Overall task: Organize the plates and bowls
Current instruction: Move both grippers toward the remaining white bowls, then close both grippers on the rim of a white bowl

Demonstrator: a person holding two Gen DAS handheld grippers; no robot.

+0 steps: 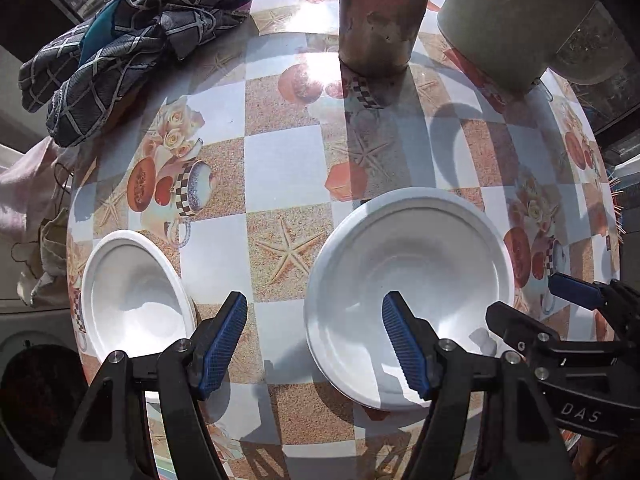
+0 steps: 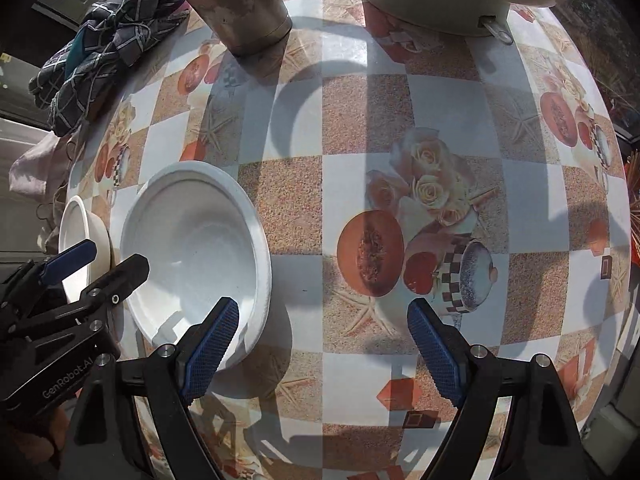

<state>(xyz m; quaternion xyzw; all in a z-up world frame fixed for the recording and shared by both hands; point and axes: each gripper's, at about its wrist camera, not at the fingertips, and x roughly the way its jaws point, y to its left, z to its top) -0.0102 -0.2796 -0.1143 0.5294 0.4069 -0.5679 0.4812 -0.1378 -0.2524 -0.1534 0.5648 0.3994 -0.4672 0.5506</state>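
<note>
Two hand-held grippers hang over a round table (image 1: 280,168) covered in a checked cloth printed with starfish, roses and cut melons, where a wide white plate (image 1: 408,296) and a smaller white bowl (image 1: 136,300) sit in hard sunlight. The left gripper (image 1: 314,344) stands with its blue-padded fingers spread wide and gripping nothing: one finger is over the cloth in the gap between bowl and plate, the other is over the inside of the plate. The right gripper (image 2: 322,350) is likewise spread wide and empty, its left finger over the near rim of the plate (image 2: 196,256) and its right finger above a printed melon and cup. In the right wrist view the bowl (image 2: 82,236) lies just beyond the plate's left side, close beside it but apart, with the left gripper (image 2: 96,260) reaching in from the lower left corner; in the left wrist view the right gripper (image 1: 536,304) shows at the plate's right edge. At the far side of the table stand a worn reddish-brown cylinder (image 1: 380,20) and a pale round pot (image 1: 508,28), and a dark checked cloth (image 1: 128,40) is bunched at the far left edge
</note>
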